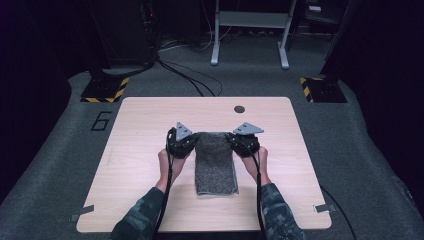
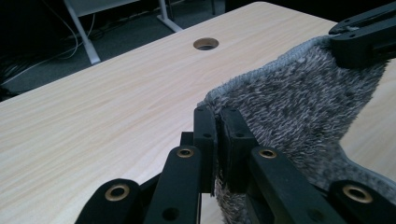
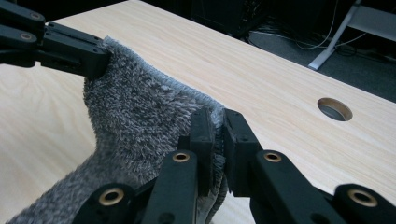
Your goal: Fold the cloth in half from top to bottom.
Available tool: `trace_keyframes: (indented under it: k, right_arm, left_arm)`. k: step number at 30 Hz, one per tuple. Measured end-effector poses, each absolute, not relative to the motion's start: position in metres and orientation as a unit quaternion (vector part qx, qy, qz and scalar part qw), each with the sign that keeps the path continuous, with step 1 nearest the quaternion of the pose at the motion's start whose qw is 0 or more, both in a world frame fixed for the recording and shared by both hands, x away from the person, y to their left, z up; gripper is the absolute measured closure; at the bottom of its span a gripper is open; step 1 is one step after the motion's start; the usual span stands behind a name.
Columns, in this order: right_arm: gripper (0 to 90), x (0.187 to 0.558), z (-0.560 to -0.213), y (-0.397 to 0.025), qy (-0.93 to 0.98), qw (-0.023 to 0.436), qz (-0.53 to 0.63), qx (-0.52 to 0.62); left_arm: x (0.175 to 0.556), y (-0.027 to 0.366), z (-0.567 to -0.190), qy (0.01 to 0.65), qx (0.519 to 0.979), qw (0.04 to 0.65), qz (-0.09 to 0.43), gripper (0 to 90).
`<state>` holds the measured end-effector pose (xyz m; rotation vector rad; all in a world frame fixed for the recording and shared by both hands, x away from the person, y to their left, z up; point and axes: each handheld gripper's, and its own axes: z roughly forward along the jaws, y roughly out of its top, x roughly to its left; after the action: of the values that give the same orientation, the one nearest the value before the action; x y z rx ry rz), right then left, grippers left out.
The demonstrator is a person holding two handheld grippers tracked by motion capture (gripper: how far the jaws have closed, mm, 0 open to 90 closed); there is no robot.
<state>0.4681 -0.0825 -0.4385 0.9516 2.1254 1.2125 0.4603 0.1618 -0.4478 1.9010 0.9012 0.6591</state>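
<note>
A grey fluffy towel [image 1: 215, 162] lies folded lengthwise in the middle of the light wooden table [image 1: 140, 150], its far edge lifted off the surface. My left gripper [image 1: 192, 141] is shut on the far left corner of the towel [image 2: 299, 102]; its own tip [image 2: 218, 135] pinches the pile. My right gripper [image 1: 234, 140] is shut on the far right corner, with cloth [image 3: 140, 121] clamped at its tip [image 3: 218, 135]. Each gripper view shows the other gripper holding the opposite corner: the right gripper [image 2: 362, 39] and the left gripper [image 3: 70, 46].
A round cable hole [image 1: 239, 109] is in the table beyond the towel. Past the table stand a grey metal frame [image 1: 250, 30], cables on the carpet and two yellow-black striped bases [image 1: 105, 90]. Bare tabletop lies left and right of the towel.
</note>
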Motion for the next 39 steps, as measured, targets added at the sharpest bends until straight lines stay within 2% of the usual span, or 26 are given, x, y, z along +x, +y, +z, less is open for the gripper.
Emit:
trace_keyframes:
  k: [11, 27, 39]
  right_arm:
    - [82.8, 0.438, -0.443, -0.087, 0.791, 0.253, 0.448, 0.331]
    - [82.0, 0.401, -0.473, -0.097, 0.809, 0.234, 0.435, 0.318]
    - [80.1, 0.384, -0.486, -0.100, 0.824, 0.222, 0.422, 0.306]
  left_arm:
    - [0.434, 0.163, -0.453, 0.352, 0.781, 0.449, 0.253, 85.1]
    - [0.406, 0.157, -0.474, 0.345, 0.796, 0.440, 0.233, 84.1]
    - [0.386, 0.159, -0.497, 0.352, 0.807, 0.433, 0.195, 81.3]
